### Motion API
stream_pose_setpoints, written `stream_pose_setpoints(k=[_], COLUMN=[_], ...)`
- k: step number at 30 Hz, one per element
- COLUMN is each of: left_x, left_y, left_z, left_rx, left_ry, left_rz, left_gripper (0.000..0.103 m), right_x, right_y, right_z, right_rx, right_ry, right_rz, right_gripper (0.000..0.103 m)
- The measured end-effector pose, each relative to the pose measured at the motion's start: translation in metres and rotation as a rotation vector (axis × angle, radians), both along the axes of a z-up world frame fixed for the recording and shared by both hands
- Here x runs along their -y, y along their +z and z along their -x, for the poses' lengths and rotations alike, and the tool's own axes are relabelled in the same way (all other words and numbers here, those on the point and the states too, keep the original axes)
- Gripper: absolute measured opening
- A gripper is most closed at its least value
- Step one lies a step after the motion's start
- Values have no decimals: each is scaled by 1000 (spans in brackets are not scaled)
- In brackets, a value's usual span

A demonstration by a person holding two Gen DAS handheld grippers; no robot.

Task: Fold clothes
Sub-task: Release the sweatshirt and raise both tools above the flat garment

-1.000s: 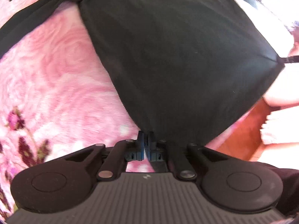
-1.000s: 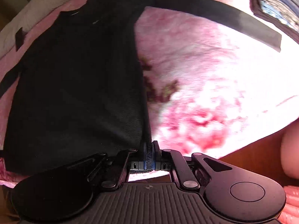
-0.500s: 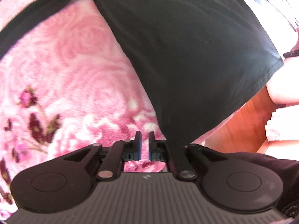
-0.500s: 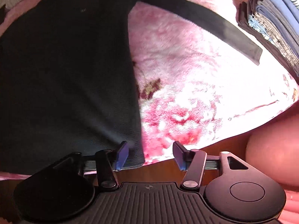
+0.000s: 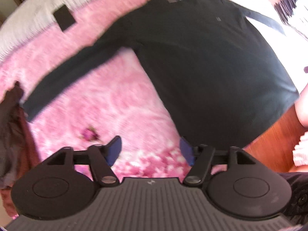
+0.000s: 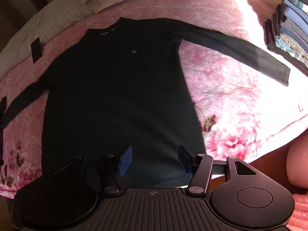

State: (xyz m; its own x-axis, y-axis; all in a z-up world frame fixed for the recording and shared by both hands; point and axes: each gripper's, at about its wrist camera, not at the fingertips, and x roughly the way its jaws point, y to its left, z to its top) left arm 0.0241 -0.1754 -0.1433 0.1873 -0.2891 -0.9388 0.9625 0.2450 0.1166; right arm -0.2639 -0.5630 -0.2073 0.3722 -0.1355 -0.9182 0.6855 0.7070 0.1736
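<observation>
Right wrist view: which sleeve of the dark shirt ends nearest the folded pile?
The long sleeve stretched toward the picture's right; its cuff ends beside the stacked folded clothes.

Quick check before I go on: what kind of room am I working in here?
Most likely a bedroom: the black long-sleeved top lies spread on a pink flowered blanket over a bed, beside a stack of folded clothes.

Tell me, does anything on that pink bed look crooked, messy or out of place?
Nothing much. The dark long-sleeved shirt lies flat and smooth on the pink blanket, both sleeves spread outward. A folded clothes stack sits tidily at the far right edge.
</observation>
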Motion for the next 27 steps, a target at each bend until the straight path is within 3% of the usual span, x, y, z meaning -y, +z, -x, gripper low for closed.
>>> stream_pose_setpoints(k=[3, 5, 6, 7, 16, 21, 27], left_x=[1, 4, 5, 6, -4, -24, -46], left_y=[17, 23, 25, 25, 33, 38, 37], left_z=[-17, -31, -39, -48, -124, -167, -187], left_rx=[37, 44, 44, 41, 19, 18, 13], left_ry=[-16, -32, -44, -62, -339, -348, -295], left_rz=[34, 57, 69, 75, 147, 166, 161], left_gripper=[80, 81, 81, 81, 82, 83, 83], right_x=[-10, -17, -21, -27, -133, -199, -235], right_y=[21, 33, 38, 41, 71, 72, 77], right_z=[-21, -33, -38, -42, -73, -103, -118], right_rx=[30, 34, 28, 21, -12, -60, -95], right_ry=[14, -6, -23, -43, -318, -287, -234], right_rz=[44, 88, 113, 134, 166, 139, 176], right_gripper=[57, 61, 74, 81, 81, 81, 81])
